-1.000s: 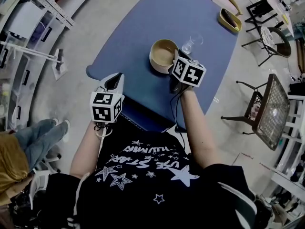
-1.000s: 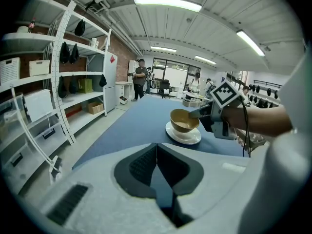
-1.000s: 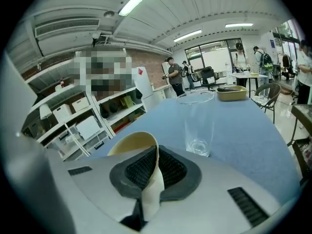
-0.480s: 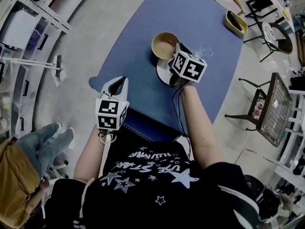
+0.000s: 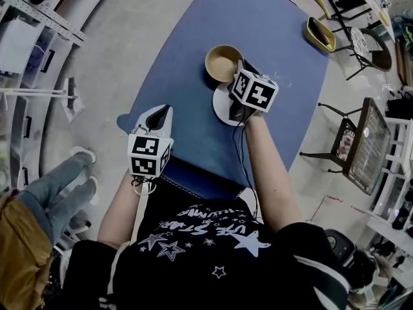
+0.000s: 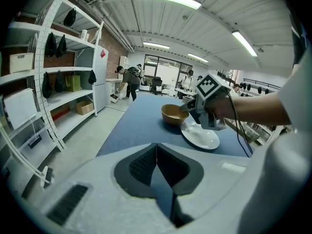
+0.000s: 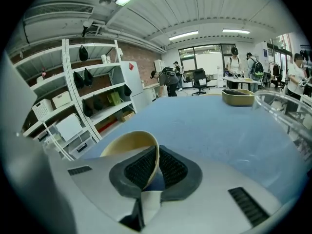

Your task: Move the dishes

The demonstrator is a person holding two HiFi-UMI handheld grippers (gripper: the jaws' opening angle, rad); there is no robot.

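Observation:
A tan bowl (image 5: 221, 61) stands on the blue table (image 5: 193, 76), just past a white plate (image 5: 222, 105). My right gripper (image 5: 238, 70) is shut on the bowl's near rim, and its own view shows the thin rim (image 7: 155, 156) pinched between the dark pads. From the left gripper view, the bowl (image 6: 174, 114) and the plate (image 6: 200, 136) sit side by side, with the right gripper (image 6: 188, 107) above the plate. My left gripper (image 5: 159, 113) hovers over the table's near left corner. It is shut (image 6: 157, 165) with nothing in it.
A clear glass (image 7: 284, 112) stands close on the right of the bowl. A yellow oblong dish (image 5: 321, 33) sits at the table's far end by a wooden chair. Metal chairs stand to the right, shelving to the left. A person's legs (image 5: 61, 189) are by my left side.
The bowl has shifted with the right gripper, and the white plate, unseen a second ago, now shows under that gripper. The left gripper has moved slightly forward toward the table's corner.

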